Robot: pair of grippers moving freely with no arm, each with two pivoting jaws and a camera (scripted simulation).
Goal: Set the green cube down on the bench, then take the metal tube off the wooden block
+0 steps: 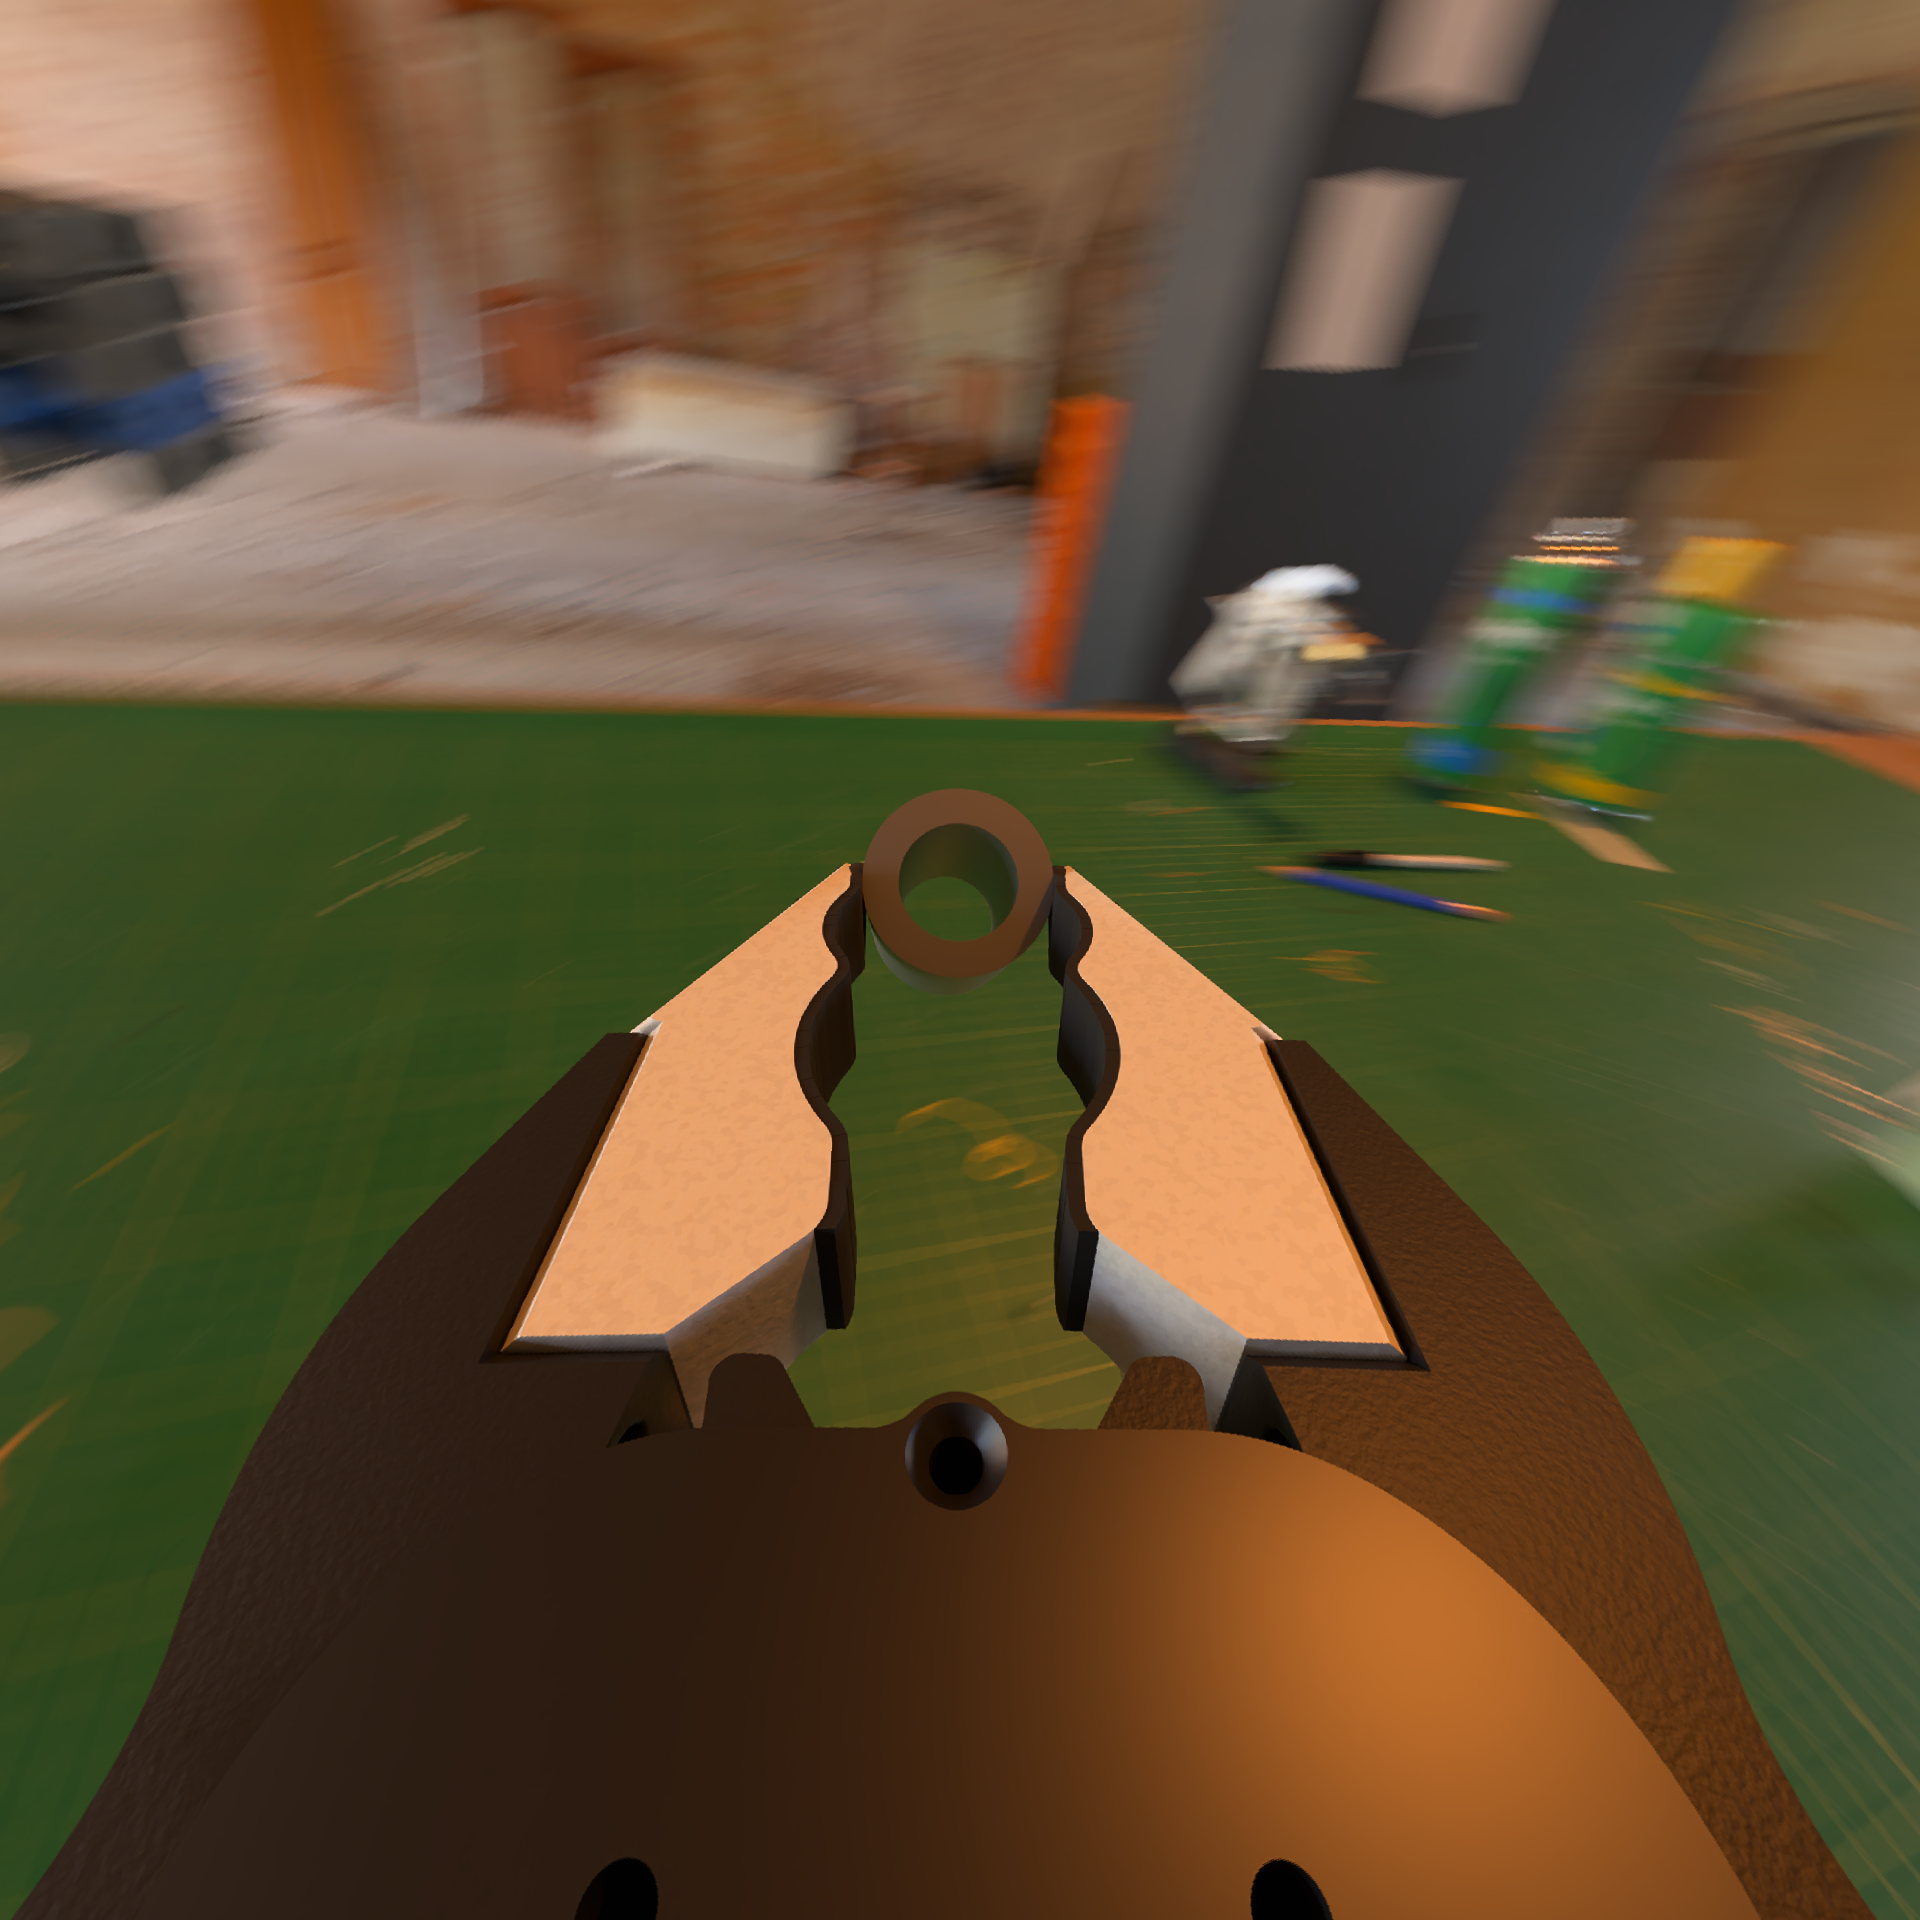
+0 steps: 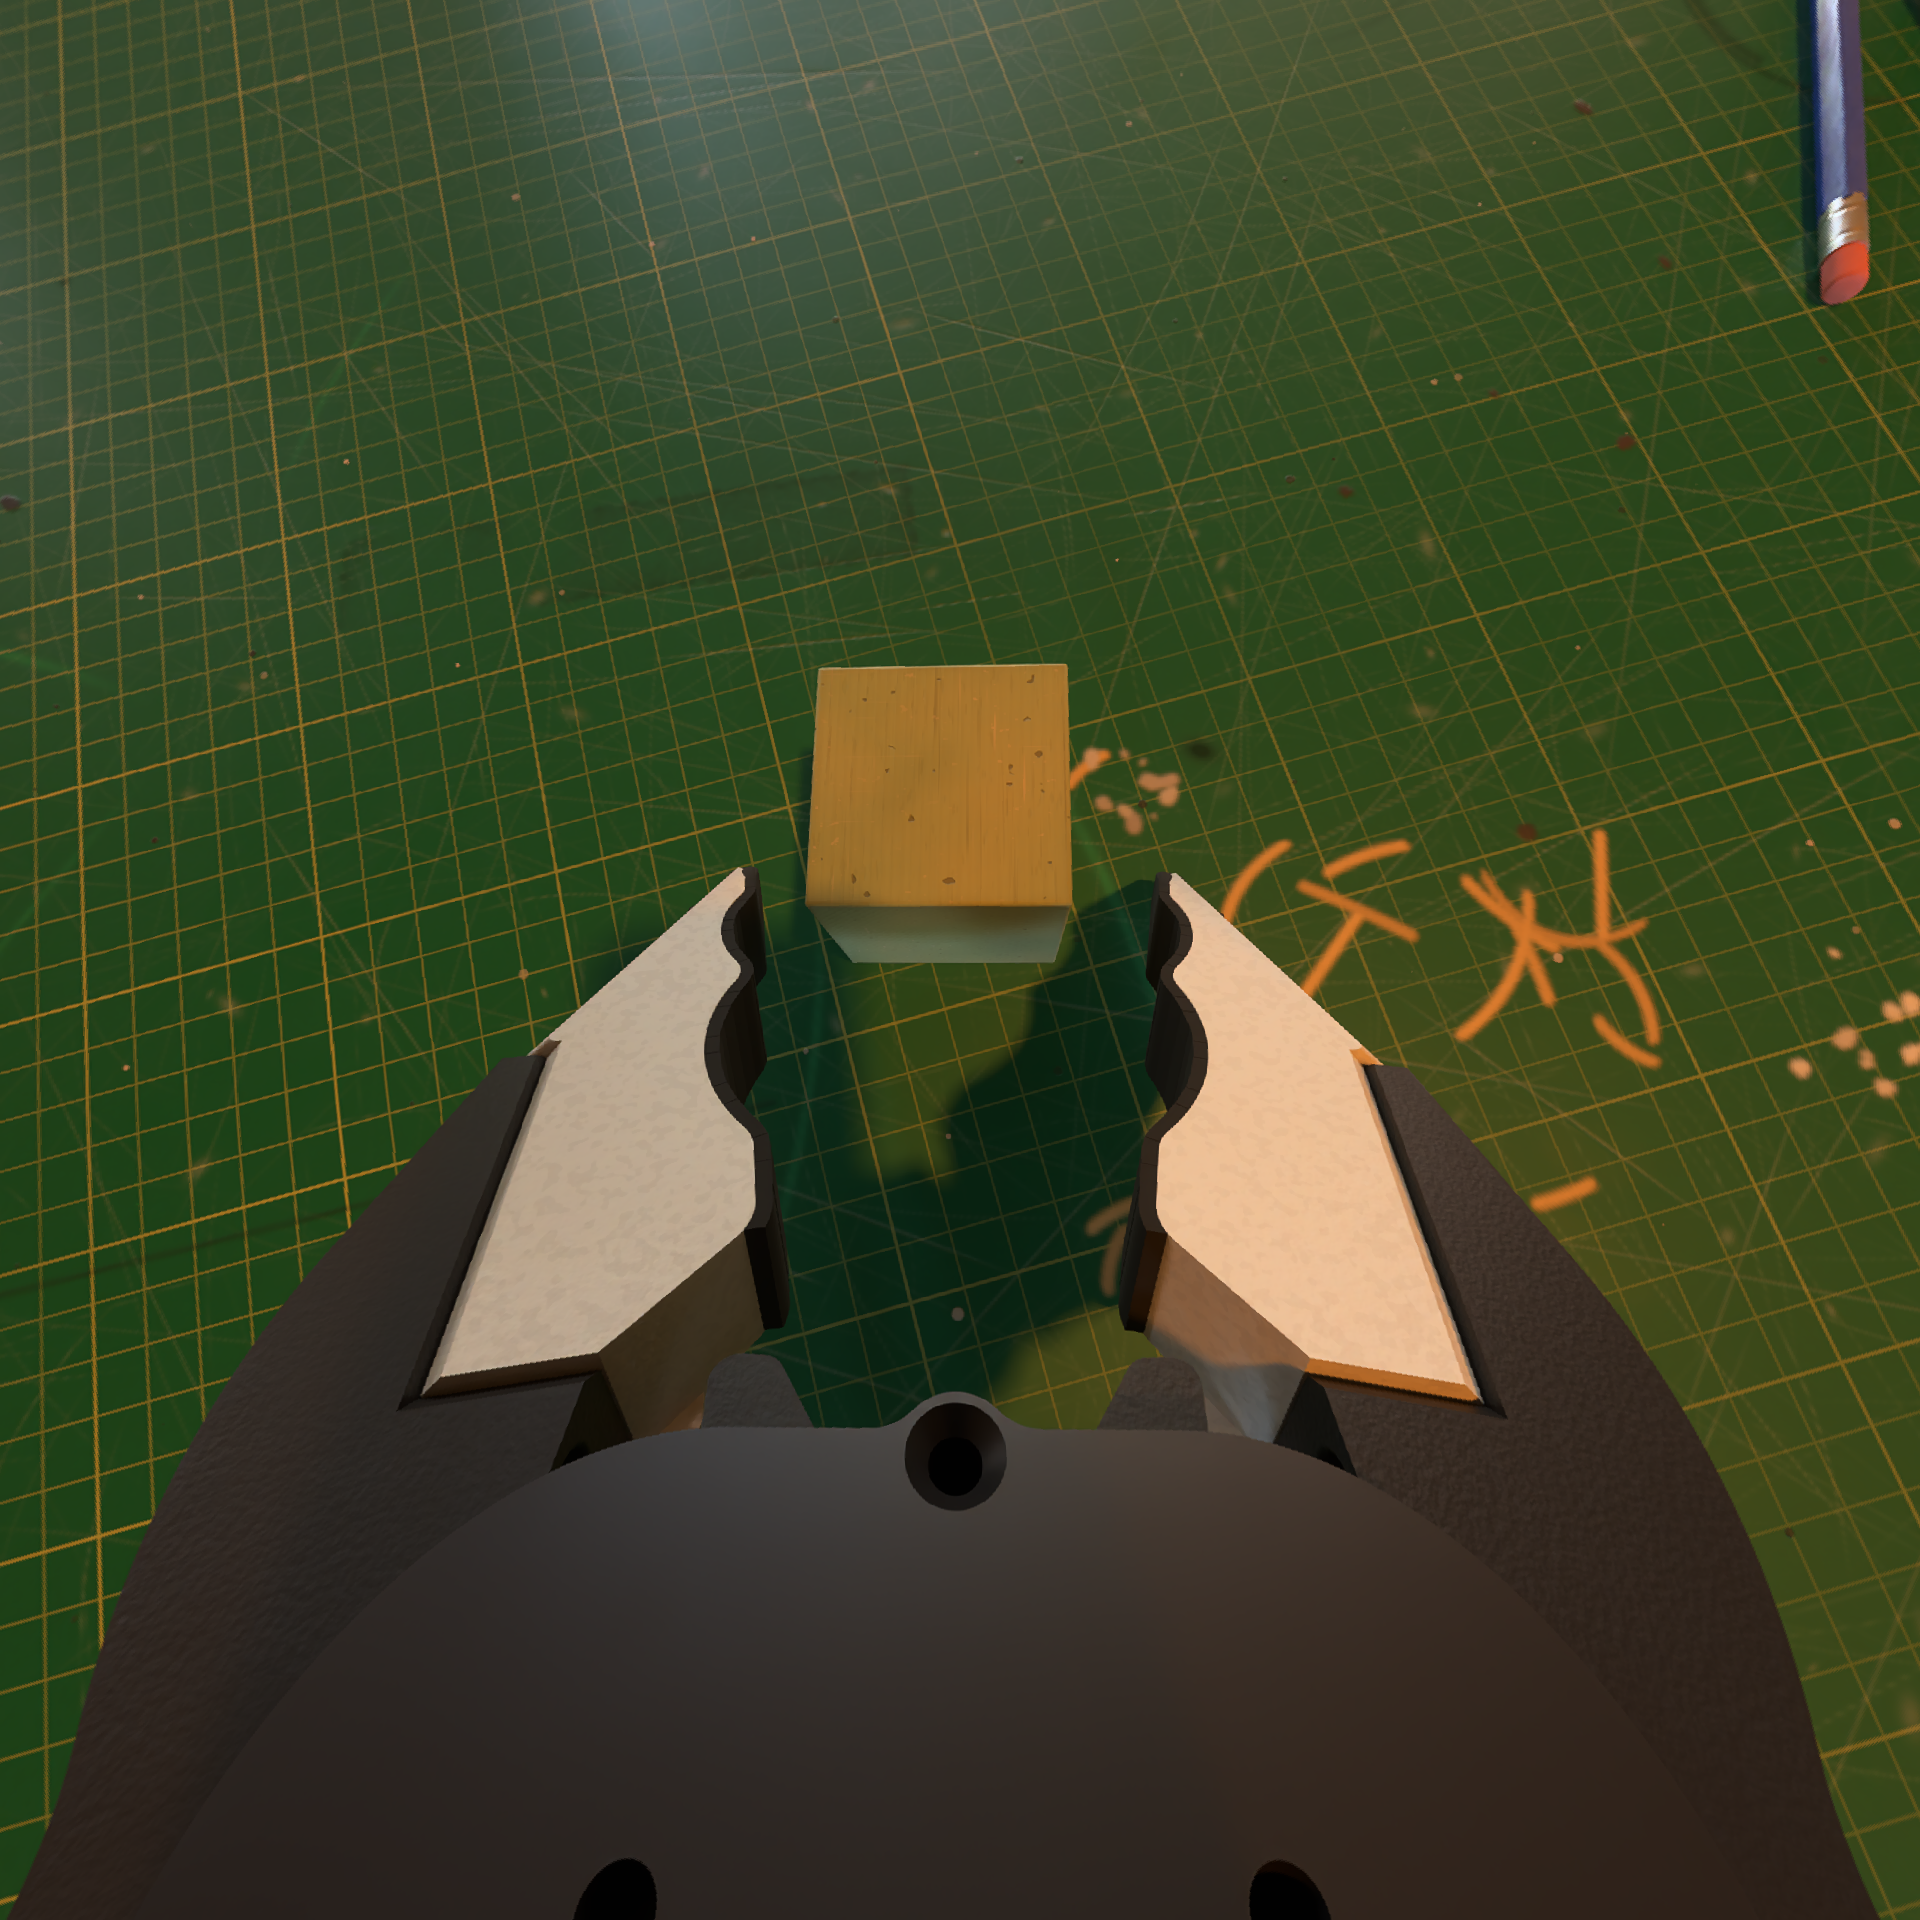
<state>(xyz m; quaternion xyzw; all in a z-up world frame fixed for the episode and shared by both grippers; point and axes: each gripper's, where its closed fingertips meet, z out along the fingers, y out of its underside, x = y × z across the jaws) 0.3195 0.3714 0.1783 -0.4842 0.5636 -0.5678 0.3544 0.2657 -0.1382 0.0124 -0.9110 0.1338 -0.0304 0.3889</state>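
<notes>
My left gripper (image 1: 956, 896) is shut on a short metal tube (image 1: 881, 883), pinched at the fingertips with its open end facing the camera, held above the green cutting mat (image 1: 312, 1039). The left wrist view is motion-blurred. In the right wrist view a yellow-tan cube-shaped block (image 2: 940, 790) with wood-like grain and a pale front side stands alone on the mat (image 2: 416, 416). My right gripper (image 2: 956, 885) is open and empty, its fingertips just short of the block and apart from it. No clearly green cube shows in either view.
A blue pencil with a red eraser (image 2: 1839, 156) lies at the far right. In the left wrist view, pencils (image 1: 1382, 888), green cans (image 1: 1527, 665) and a pale object (image 1: 1268, 644) stand near the mat's far right edge. Orange scribbles (image 2: 1455, 935) mark the mat.
</notes>
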